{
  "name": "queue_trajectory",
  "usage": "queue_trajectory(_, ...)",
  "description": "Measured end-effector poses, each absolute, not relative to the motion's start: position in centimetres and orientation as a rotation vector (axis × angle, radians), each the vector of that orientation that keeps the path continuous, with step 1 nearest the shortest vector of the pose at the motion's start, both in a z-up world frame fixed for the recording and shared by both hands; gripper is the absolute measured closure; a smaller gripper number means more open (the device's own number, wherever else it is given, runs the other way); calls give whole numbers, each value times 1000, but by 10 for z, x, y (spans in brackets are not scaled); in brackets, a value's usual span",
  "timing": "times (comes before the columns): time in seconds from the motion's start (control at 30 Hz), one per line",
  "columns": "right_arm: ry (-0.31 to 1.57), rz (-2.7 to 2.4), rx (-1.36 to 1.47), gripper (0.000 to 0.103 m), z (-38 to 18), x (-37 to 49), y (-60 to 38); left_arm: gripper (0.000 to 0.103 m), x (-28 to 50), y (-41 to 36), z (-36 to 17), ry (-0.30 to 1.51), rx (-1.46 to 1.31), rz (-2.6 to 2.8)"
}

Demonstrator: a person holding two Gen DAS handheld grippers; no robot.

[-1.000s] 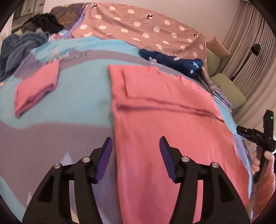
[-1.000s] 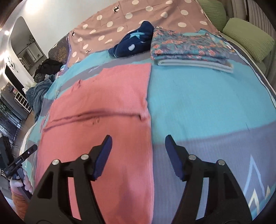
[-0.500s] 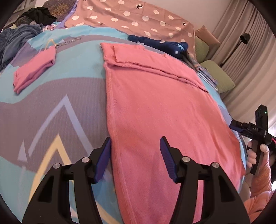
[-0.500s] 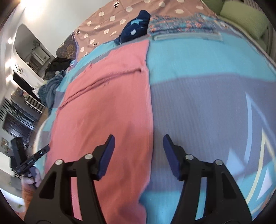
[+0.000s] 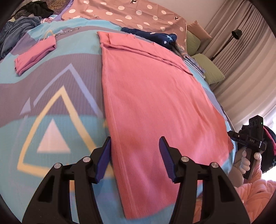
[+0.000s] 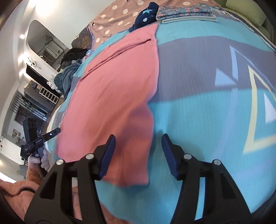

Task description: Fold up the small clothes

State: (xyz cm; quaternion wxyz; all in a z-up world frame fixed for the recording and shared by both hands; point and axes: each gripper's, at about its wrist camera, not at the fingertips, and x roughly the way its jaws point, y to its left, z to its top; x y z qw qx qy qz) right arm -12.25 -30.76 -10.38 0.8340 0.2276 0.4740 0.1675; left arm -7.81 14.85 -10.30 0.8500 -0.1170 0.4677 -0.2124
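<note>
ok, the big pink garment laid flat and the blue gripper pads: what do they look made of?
Big pink garment: likely soft ribbed knit, matte; fine lengthwise ribs show along its edge. Blue gripper pads: look like ridged rubber or soft plastic, matte, on black rigid plastic jaws; exact material unclear.

A home bedroom. A bed (image 5: 51, 89) with a patterned blue cover fills the view, a polka-dot sheet (image 5: 138, 12) at its far end. Green pillows (image 5: 212, 69), curtains (image 5: 250, 51) and a floor lamp (image 5: 236, 32) stand at the right.
</note>
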Motion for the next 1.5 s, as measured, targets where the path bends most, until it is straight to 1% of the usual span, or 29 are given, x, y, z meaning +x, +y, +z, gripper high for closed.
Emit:
queue_trajectory(0.23,990,391,578,46,-112,-151,-317,47,-120,152,-105,1004,-244,-463)
queue_trajectory(0.27,989,401,594,44,-114,-149,-318,47,-123,153,-106,1004,-257,-471)
queue_trajectory(0.3,984,414,610,40,-115,-145,-319,47,-126,154,-108,1002,-272,-479)
queue_trajectory(0.37,965,453,628,34,-116,-138,-320,47,-126,158,-112,998,-331,-498)
queue_trajectory(0.43,961,458,615,34,-115,-131,-317,48,-123,162,-118,989,-409,-518)
queue_trajectory(0.47,960,460,606,34,-115,-130,-316,49,-123,163,-119,983,-434,-521)
queue_trajectory(0.5,963,460,590,38,-113,-127,-313,53,-123,163,-119,978,-447,-521)
queue_trajectory(0.53,965,452,579,45,-112,-126,-313,64,-123,162,-120,975,-450,-511)
queue_trajectory(0.57,984,460,593,83,-114,-125,-313,79,-123,160,-120,976,-453,-504)
queue_trajectory(0.6,1003,481,638,98,-116,-124,-316,93,-122,161,-121,973,-466,-494)
queue_trajectory(0.63,997,494,693,98,-117,-126,-320,99,-122,163,-123,974,-506,-488)
queue_trajectory(0.7,933,504,752,98,-107,-131,-332,99,-125,168,-120,946,-554,-470)
queue_trajectory(0.8,858,524,813,98,-88,-137,-345,99,-131,171,-94,853,-549,-469)
queue_trajectory(1.0,763,528,751,98,-46,-153,-346,99,-140,158,-42,737,-451,-500)
queue_trajectory(1.17,675,529,723,99,-15,-171,-352,99,-149,162,-22,693,-447,-501)
queue_trajectory(1.33,499,529,671,103,36,-208,-363,100,-171,162,10,612,-429,-508)
queue_trajectory(1.4,428,503,623,103,57,-221,-368,102,-182,159,31,558,-383,-516)
queue_trajectory(1.47,425,433,528,103,67,-223,-366,103,-187,156,41,523,-344,-514)
queue_trajectory(1.5,468,405,491,101,61,-217,-365,103,-186,156,44,511,-320,-495)
